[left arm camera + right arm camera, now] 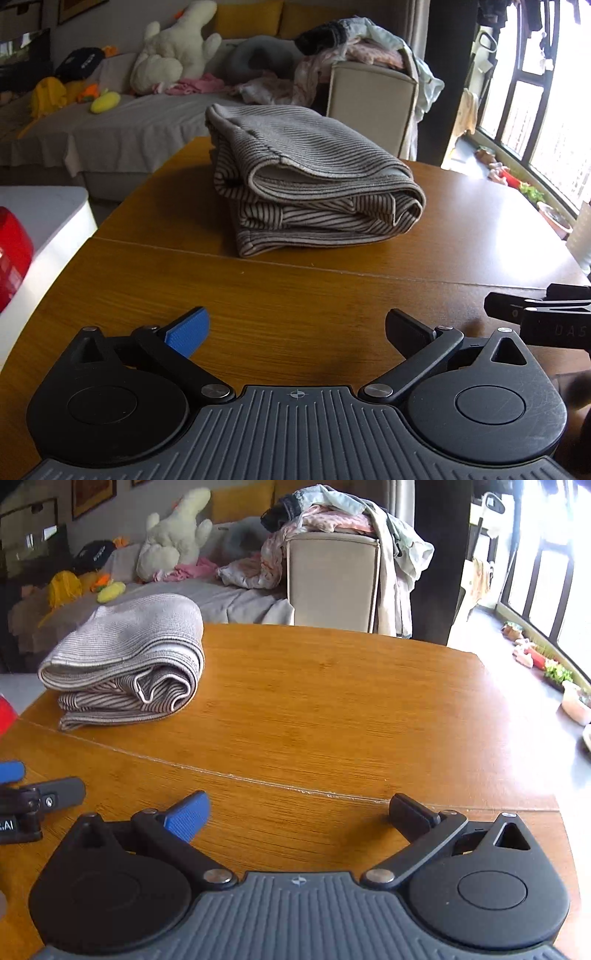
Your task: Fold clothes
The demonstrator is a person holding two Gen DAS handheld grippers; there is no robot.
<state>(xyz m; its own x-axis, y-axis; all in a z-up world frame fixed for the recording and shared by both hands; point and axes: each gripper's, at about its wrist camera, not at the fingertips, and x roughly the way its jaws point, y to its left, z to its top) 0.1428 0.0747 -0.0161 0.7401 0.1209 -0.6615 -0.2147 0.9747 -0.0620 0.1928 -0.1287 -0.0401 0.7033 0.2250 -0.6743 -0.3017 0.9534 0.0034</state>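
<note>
— Left side first. What's on the table?
— Striped garment (310, 177), folded in a thick bundle on the wooden table (280, 295), left of centre, well ahead of both tools.
— Left gripper (297, 328)?
— Jaws spread wide, nothing between them.
— Right gripper (299, 812)?
— Same: spread, empty, just beside the left one.

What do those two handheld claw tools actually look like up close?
Both look alike. The left claw and the right claw each have a ribbed grey body with a small crosshair mark, two round black discs, black link arms with silver rivets, and two short fingers: one with a textured blue pad, one plain black. White lettering marks the side of each.
</note>
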